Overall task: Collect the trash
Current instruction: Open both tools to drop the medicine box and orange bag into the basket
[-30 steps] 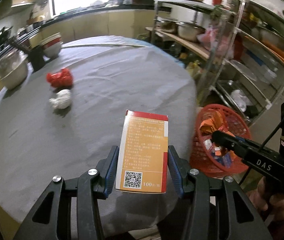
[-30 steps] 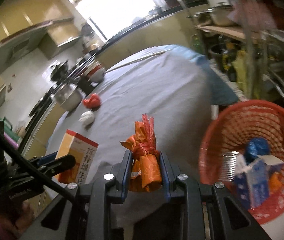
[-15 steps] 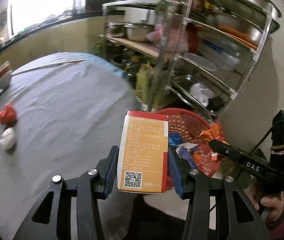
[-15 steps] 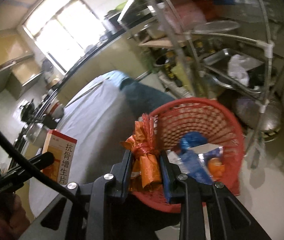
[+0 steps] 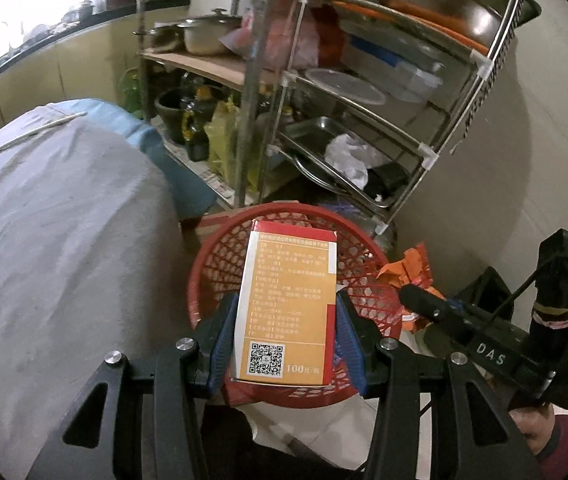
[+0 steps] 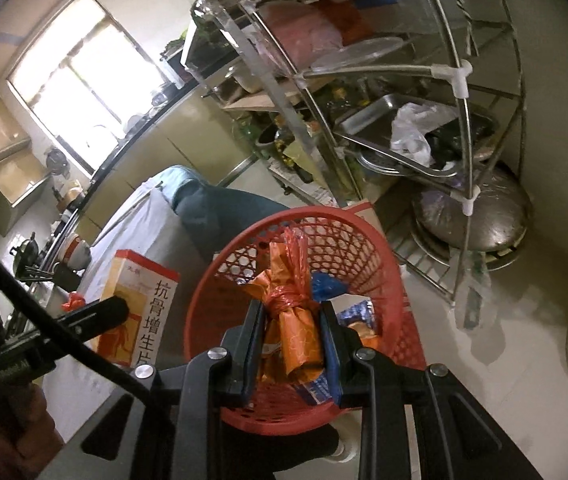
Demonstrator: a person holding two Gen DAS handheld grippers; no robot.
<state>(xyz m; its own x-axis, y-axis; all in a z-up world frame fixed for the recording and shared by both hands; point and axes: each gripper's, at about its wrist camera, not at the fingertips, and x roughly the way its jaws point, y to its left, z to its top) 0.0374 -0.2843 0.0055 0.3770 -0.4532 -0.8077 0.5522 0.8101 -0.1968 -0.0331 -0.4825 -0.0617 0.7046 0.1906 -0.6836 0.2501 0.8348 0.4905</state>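
Note:
My left gripper (image 5: 286,312) is shut on an orange and white medicine box (image 5: 288,304), held upright above the red mesh basket (image 5: 212,264) on the floor. My right gripper (image 6: 292,322) is shut on a knotted orange plastic wrapper (image 6: 294,316), which hangs over the same red basket (image 6: 220,276). Blue and orange packets (image 6: 326,284) lie inside the basket. In the left wrist view the right gripper (image 5: 408,294) shows with the orange wrapper (image 5: 408,268) at the basket's right rim. In the right wrist view the medicine box (image 6: 140,304) sits left of the basket.
A round table under a grey cloth (image 5: 52,248) lies to the left. A metal rack (image 5: 364,92) with pots, trays and bags stands behind the basket. A red scrap (image 6: 74,300) rests on the far table. A metal lid (image 6: 480,220) lies under the rack.
Both grippers swung right, off the table and over the red basket, each keeping its load. The table's red and white scraps left the left wrist view.

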